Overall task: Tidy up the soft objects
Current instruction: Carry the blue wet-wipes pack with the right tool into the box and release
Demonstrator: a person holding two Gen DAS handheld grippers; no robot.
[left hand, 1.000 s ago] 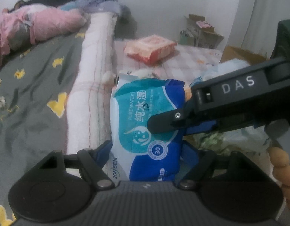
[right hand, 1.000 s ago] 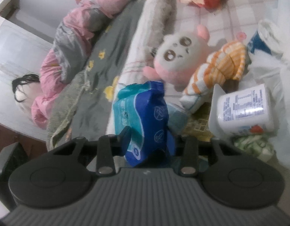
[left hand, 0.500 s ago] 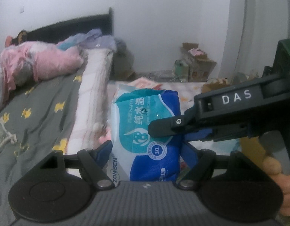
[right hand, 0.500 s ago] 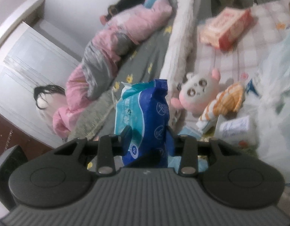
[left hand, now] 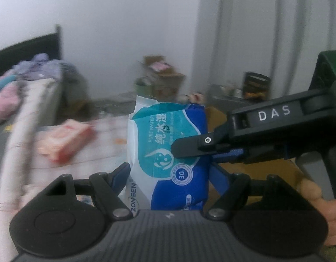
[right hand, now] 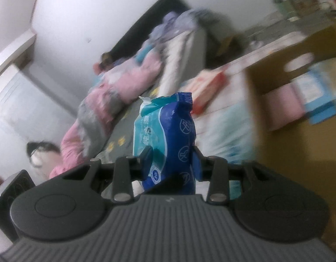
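Between the fingers of both tools sits one thing: a blue and teal pack of wet wipes (left hand: 168, 155). The left hand-held gripper (left hand: 170, 174) stands wide and clamps the pack across its broad printed face, one finger on each side edge. The right hand-held gripper (right hand: 171, 163) stands narrow and clamps the same pack across its thin dimension; in the left wrist view its black finger (left hand: 189, 148) lies flat on the printed face, entering from the right. Both tools grip the lower half of the pack, so neither hand is nearer to it than the other.

The long axis of the pack runs straight out from each tool, along the fingers. The crimped top seal (right hand: 183, 98) points away from both cameras; the bottom end is hidden behind the tool bodies. The pack is held in the air, clear of the bed (right hand: 115, 139).

Taking the pack as landmark: a cardboard box (right hand: 287, 87) with an oval handle hole stands open to its right in the right wrist view, with pink and blue packets inside. A pink-and-red packet (left hand: 65, 139) lies on the bed to its left in the left wrist view. Judgement: the next move probably carries the pack rightward into the box, top seal leading. The background is blurred, so the gap to the box rim cannot be told.
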